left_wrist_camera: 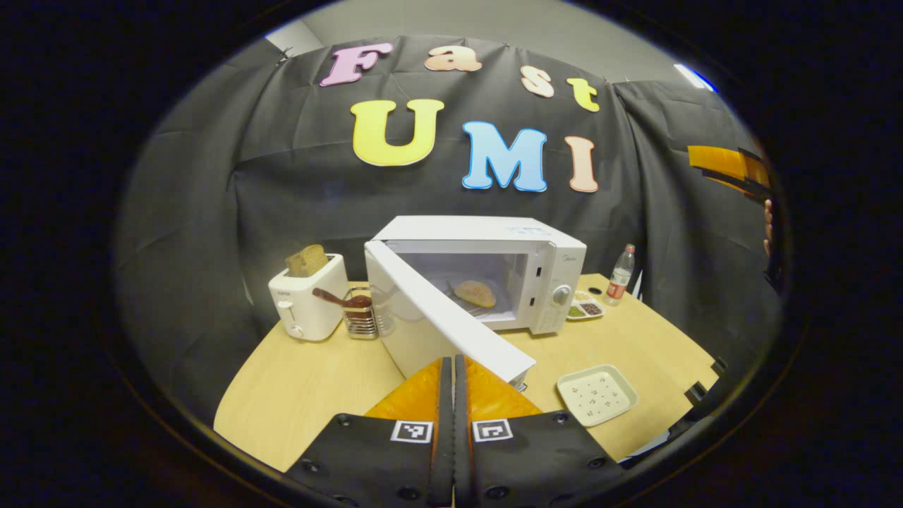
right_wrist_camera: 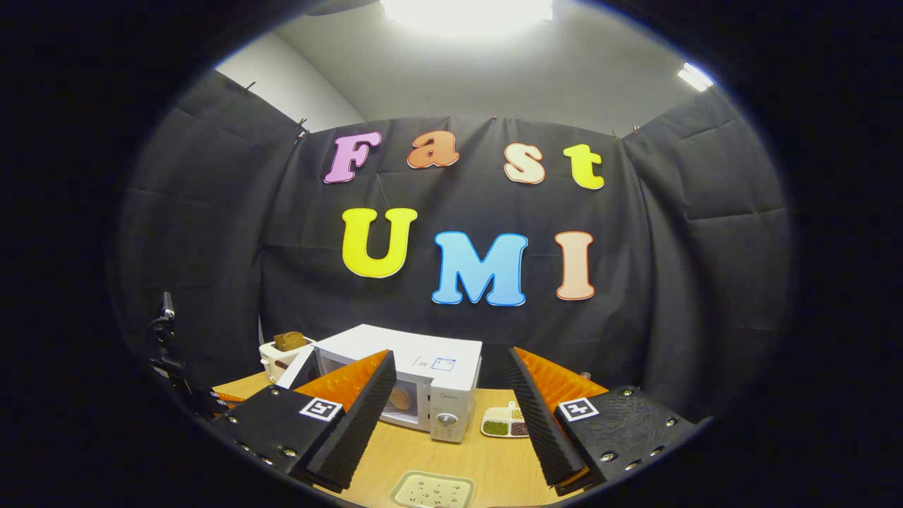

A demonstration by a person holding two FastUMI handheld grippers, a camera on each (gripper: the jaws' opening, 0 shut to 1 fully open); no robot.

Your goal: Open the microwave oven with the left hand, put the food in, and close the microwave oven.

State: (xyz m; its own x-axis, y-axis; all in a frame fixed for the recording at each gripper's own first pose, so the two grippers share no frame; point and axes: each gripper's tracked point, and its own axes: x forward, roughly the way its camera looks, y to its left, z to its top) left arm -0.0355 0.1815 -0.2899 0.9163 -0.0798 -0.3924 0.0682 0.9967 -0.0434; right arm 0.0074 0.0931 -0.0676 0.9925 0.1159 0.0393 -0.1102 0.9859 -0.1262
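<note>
The white microwave [left_wrist_camera: 487, 254] stands on the wooden table [left_wrist_camera: 310, 388] with its door [left_wrist_camera: 437, 317] swung wide toward me. A flat yellowish piece of food [left_wrist_camera: 475, 293] lies inside on the turntable. My left gripper [left_wrist_camera: 453, 363] is shut with nothing between its fingers, and its tips sit just in front of the door's outer edge; I cannot tell whether they touch it. My right gripper [right_wrist_camera: 451, 416] is open and empty, held high and back from the microwave [right_wrist_camera: 423, 381]. The food [right_wrist_camera: 400, 398] shows through the opening beside the right gripper's left finger.
A white toaster [left_wrist_camera: 307, 303] with bread and a metal rack [left_wrist_camera: 360, 317] stand left of the microwave. A sectioned dish of beans [left_wrist_camera: 585, 308] and a bottle [left_wrist_camera: 620, 275] are to its right. An empty square plate [left_wrist_camera: 596, 395] lies near the front edge. A hand [left_wrist_camera: 767, 226] shows far right.
</note>
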